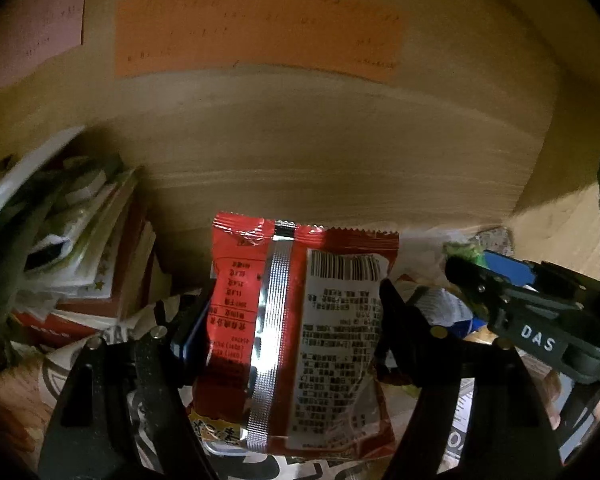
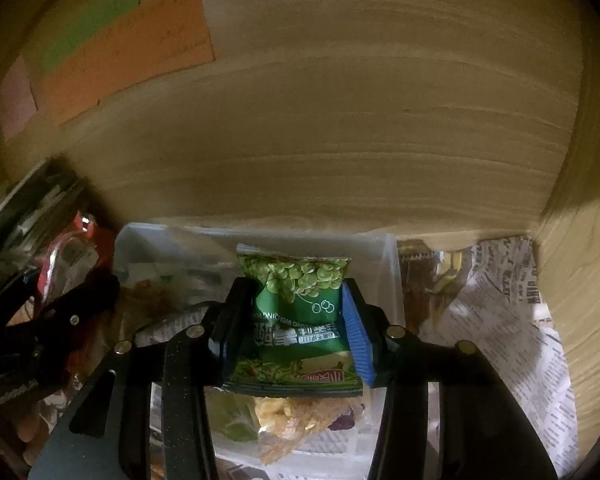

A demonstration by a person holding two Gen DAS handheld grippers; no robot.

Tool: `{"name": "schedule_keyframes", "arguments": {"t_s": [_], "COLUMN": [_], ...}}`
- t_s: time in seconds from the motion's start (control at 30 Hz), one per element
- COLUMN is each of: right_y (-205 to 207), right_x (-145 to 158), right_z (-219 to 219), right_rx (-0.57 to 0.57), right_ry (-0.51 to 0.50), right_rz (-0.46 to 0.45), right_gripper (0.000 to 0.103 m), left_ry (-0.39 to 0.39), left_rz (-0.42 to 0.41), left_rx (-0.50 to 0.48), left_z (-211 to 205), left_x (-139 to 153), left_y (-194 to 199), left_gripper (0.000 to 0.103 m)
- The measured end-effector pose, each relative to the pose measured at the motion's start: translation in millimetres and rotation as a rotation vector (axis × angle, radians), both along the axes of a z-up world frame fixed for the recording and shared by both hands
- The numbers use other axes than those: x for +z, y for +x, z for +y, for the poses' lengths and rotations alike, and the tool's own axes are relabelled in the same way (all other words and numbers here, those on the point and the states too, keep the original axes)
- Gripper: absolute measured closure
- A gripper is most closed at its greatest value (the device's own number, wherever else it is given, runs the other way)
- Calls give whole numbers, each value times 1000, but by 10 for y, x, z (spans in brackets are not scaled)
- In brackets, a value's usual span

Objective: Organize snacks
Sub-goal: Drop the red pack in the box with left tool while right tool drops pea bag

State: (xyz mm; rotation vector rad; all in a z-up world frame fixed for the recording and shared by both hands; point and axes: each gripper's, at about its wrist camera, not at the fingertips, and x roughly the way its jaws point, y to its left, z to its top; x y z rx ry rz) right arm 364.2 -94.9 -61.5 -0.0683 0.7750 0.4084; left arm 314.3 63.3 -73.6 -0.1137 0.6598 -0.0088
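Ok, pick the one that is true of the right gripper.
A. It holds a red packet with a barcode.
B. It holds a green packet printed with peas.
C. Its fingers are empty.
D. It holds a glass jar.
B: in the right wrist view the right gripper has its fingers pressed on either side of the green pea packet, above a clear plastic bin.

"DAS" on right gripper (image 1: 538,342), barcode on red packet (image 1: 300,320)

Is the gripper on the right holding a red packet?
No, the right gripper is clamped on a green pea snack packet.
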Motion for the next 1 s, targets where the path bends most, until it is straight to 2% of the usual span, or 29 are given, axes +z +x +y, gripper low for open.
{"name": "schedule_keyframes", "arguments": {"t_s": [0.03,0.13,0.17,0.33,0.77,1.0], "right_y": [-10,-62,-89,-261,-813,-1082], "right_x": [5,47,69,198,407,362], "right_z": [9,16,15,30,-49,-113], "right_rx": [-1,-6,-7,13,95,130], "right_ry": [-6,-15,-17,-12,49,62], "right_rz": [-1,-20,-32,-60,-125,-128], "right_gripper": [58,41,39,38,37,37], "left_ry": [-3,-4,-2,-3,18,33], "left_rz": [8,29,31,1,-69,-45], "left_rx": [2,-8,-10,-28,-67,-79], "left_z": [-4,-36,-37,-21,-69,-17], "left_x": [-7,-26,-27,51,341,257], "left_y": [16,23,34,-13,-675,-911], "left_gripper": [28,24,23,13,9,9]}}
